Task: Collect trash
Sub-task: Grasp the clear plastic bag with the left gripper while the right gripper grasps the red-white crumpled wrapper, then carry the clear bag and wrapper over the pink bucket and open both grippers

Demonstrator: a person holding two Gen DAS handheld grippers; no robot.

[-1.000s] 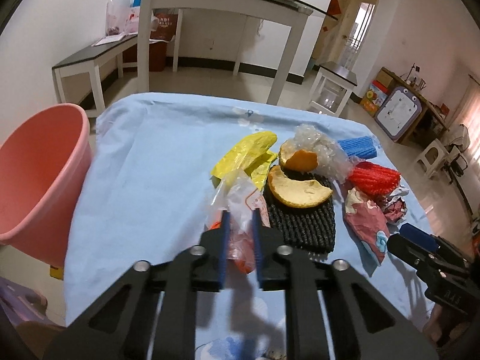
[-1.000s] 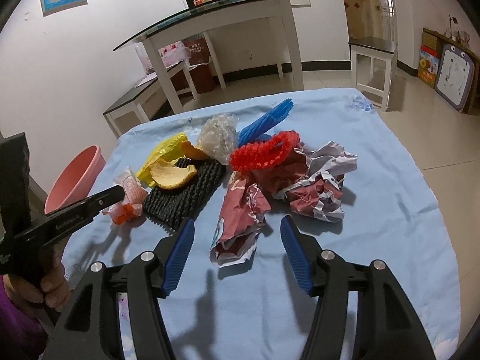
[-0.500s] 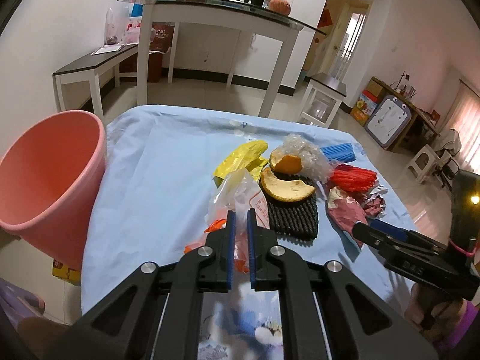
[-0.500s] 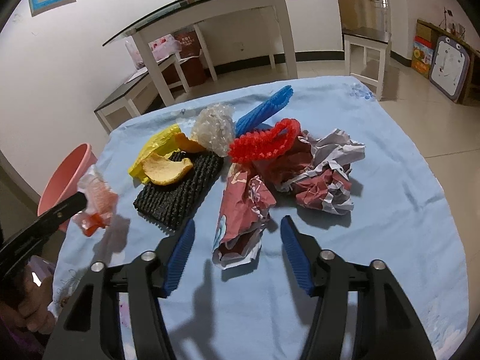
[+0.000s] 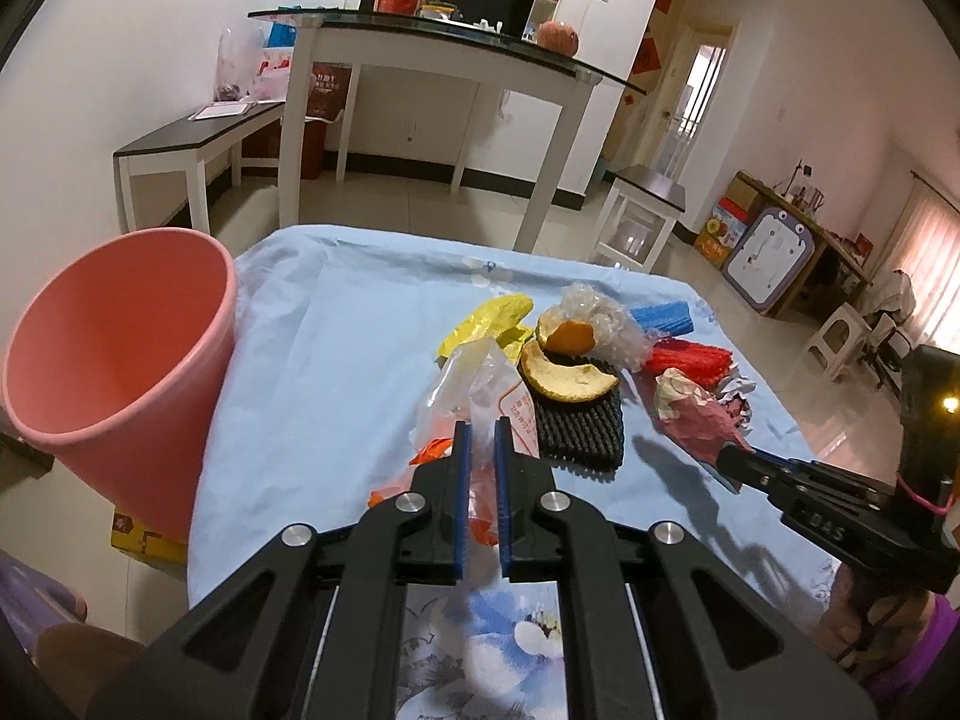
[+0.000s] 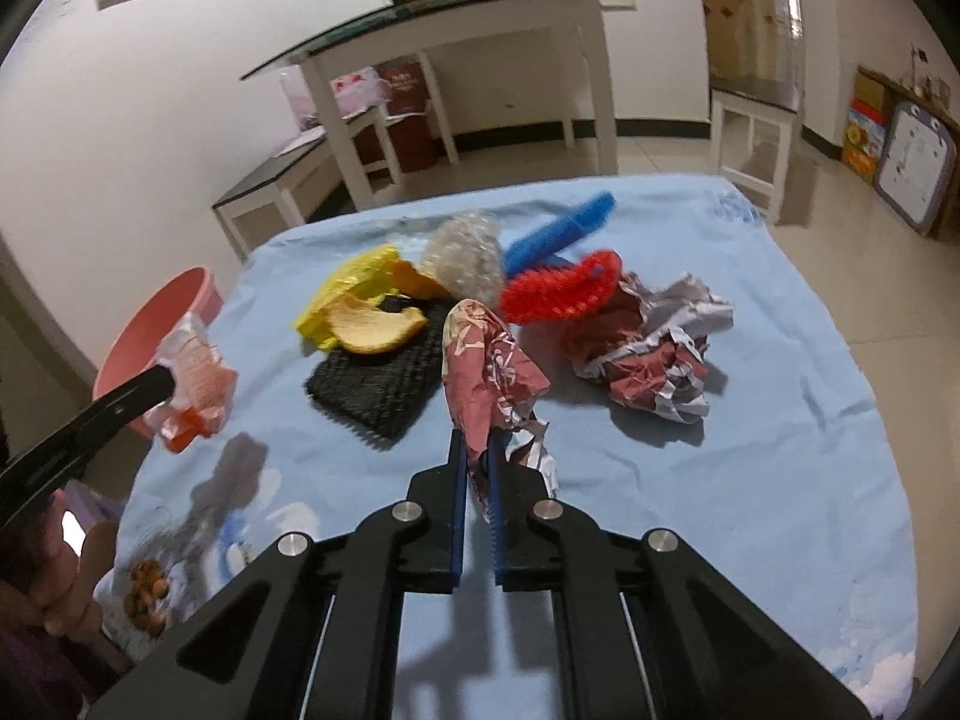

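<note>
My left gripper (image 5: 482, 426) is shut on a clear plastic bag (image 5: 474, 378) with orange scraps in it, held above the blue cloth. In the right wrist view that bag (image 6: 198, 366) hangs in front of the pink bin (image 6: 162, 312). My right gripper (image 6: 474, 444) has its jaws closing, and the pads press on a dark red crumpled paper wrapper (image 6: 486, 360) whose far end stands up. The pink bin (image 5: 120, 348) stands open at the table's left edge.
On the blue cloth (image 5: 336, 360) lie a yellow wrapper (image 5: 486, 324), orange peels (image 5: 564, 372), a black mesh pad (image 5: 576, 426), bubble wrap (image 5: 606, 324), a blue corrugated piece (image 5: 660, 318), red netting (image 5: 690, 360) and crumpled red-white paper (image 6: 654, 354).
The right gripper's jaws went from wide apart to pinched on the red paper wrapper, which now stands up. The left gripper rose with the plastic bag and moved toward the pink bin.
</note>
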